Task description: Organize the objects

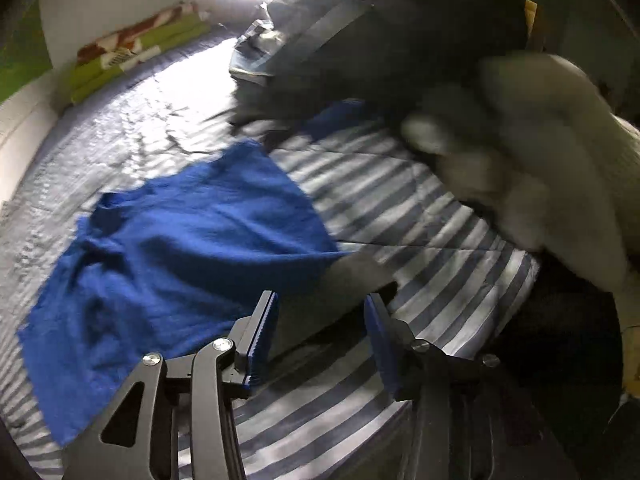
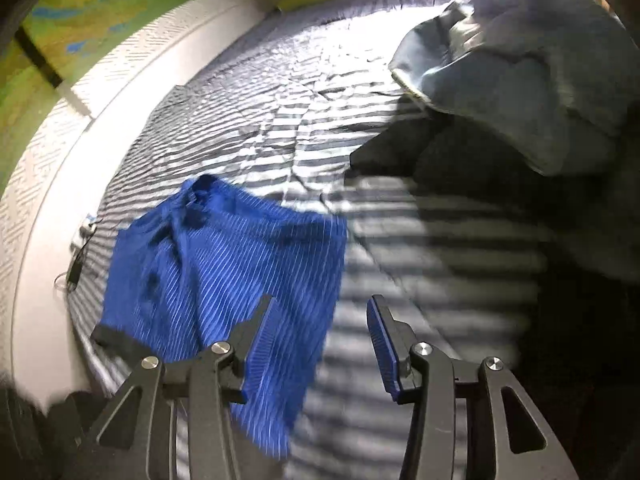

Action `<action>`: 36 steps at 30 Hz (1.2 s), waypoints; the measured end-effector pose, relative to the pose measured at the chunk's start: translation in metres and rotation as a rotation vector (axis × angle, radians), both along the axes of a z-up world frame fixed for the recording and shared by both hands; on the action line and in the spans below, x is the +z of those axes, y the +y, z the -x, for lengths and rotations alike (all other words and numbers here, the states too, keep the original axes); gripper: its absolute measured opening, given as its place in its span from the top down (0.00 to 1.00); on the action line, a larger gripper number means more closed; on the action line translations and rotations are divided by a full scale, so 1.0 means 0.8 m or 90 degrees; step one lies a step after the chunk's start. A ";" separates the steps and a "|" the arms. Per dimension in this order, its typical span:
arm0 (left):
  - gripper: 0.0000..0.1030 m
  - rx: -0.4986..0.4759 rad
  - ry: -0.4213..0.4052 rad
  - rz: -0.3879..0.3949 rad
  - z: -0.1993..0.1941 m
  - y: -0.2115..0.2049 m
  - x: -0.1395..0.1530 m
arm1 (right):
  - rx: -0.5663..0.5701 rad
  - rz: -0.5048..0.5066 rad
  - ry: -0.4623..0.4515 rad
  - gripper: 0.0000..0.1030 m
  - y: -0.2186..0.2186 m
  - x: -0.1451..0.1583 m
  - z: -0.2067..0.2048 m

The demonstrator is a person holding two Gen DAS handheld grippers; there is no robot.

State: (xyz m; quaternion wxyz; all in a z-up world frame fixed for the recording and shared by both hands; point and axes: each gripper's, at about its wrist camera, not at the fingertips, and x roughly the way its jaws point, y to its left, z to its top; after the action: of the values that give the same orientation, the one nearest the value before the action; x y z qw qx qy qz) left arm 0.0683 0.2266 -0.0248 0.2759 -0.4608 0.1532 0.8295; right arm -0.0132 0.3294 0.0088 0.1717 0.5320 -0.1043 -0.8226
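A bright blue ribbed garment (image 1: 180, 236) lies spread flat on the striped bed sheet (image 1: 420, 216). My left gripper (image 1: 322, 298) hangs open just right of the garment's near corner, with nothing pressed between its blue pads. A blurred grey shape lies on the sheet beyond its fingers. In the right wrist view the same blue garment (image 2: 224, 268) sits left of centre. My right gripper (image 2: 320, 320) is open above its right edge, its left finger (image 2: 260, 332) over the cloth and holding nothing. A heap of dark and grey-blue clothes (image 2: 520, 80) is piled at the upper right.
A pale fluffy cloth (image 1: 520, 152), blurred, fills the right of the left wrist view in front of the dark clothes heap (image 1: 400, 40). A folded green and red blanket (image 1: 136, 52) lies at the bed's far end. The white bed edge (image 2: 48, 200) and a small cable (image 2: 76, 264) run along the left.
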 end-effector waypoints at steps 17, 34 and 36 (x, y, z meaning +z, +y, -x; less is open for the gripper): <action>0.47 0.054 -0.022 -0.047 -0.006 -0.019 -0.009 | -0.040 0.069 -0.025 0.80 0.048 -0.029 0.060; 0.84 0.038 -0.074 -0.070 0.013 0.025 -0.025 | 0.001 0.086 -0.065 0.71 0.017 -0.048 0.079; 0.92 0.054 -0.060 -0.082 0.012 0.012 -0.014 | 0.000 0.074 -0.062 0.97 0.010 -0.044 0.078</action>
State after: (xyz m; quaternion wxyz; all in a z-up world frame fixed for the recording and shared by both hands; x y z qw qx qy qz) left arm 0.0589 0.2366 -0.0358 0.2764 -0.4867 0.0663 0.8260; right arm -0.0758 0.3377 -0.0264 0.1968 0.5609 -0.1600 -0.7881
